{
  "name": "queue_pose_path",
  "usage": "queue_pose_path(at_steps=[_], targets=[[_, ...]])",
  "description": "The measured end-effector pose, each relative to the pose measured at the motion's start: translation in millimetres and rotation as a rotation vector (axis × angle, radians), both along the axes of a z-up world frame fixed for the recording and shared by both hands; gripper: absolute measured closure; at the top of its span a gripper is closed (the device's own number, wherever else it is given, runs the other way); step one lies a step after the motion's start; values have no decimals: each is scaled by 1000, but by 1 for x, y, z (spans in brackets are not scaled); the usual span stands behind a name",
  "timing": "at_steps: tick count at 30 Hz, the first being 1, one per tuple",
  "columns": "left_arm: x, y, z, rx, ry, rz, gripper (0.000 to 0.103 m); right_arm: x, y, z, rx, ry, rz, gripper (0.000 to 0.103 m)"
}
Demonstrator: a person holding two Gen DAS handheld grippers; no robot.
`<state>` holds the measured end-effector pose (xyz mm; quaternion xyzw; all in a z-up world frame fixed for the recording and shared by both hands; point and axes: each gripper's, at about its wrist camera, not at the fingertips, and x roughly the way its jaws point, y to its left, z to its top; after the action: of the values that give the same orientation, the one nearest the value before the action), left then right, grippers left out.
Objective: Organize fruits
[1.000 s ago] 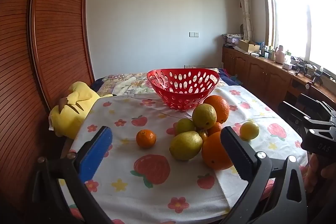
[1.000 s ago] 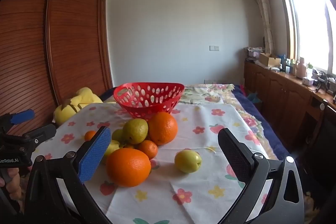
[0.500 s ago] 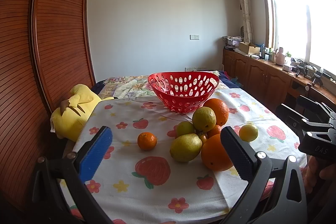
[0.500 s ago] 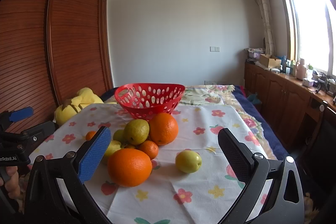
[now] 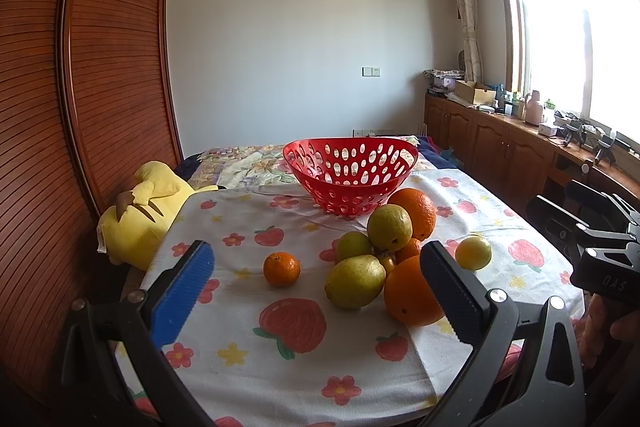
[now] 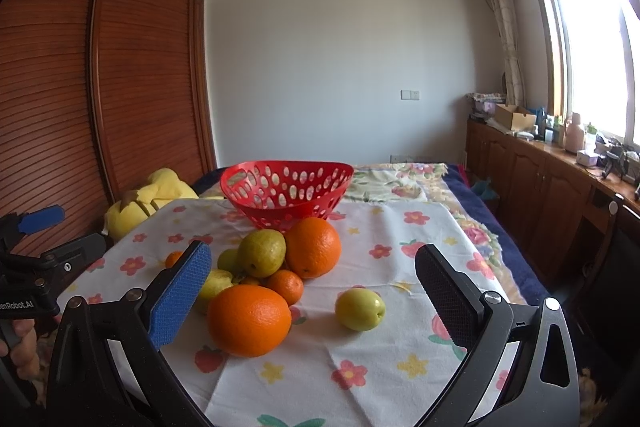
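I see the fruit pile (image 6: 272,279) heaped on the flowered cloth (image 6: 384,367) just in front of the red basket (image 6: 286,193), which holds nothing I can see. One small orange (image 5: 281,269) sits left of the pile, a yellow fruit (image 6: 360,309) right of it. My left gripper (image 5: 316,291) and right gripper (image 6: 312,299) hover short of the pile, fingers spread wide, gripping nothing.

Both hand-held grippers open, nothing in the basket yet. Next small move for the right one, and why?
Probably ease the right hand-held gripper forward and down over the lone yellow fruit. It sits apart from the pile, so the open jaws can straddle it without knocking the stacked pear. The red basket is empty and straight behind.
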<state>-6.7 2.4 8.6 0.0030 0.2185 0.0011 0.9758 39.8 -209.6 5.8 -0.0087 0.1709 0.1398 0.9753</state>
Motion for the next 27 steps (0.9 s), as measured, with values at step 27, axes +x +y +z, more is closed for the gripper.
queue_pose_path(at_steps=[27], targets=[[-4,1,3,3,-6,-3,0,-2,0,1,0,-3,1,0]])
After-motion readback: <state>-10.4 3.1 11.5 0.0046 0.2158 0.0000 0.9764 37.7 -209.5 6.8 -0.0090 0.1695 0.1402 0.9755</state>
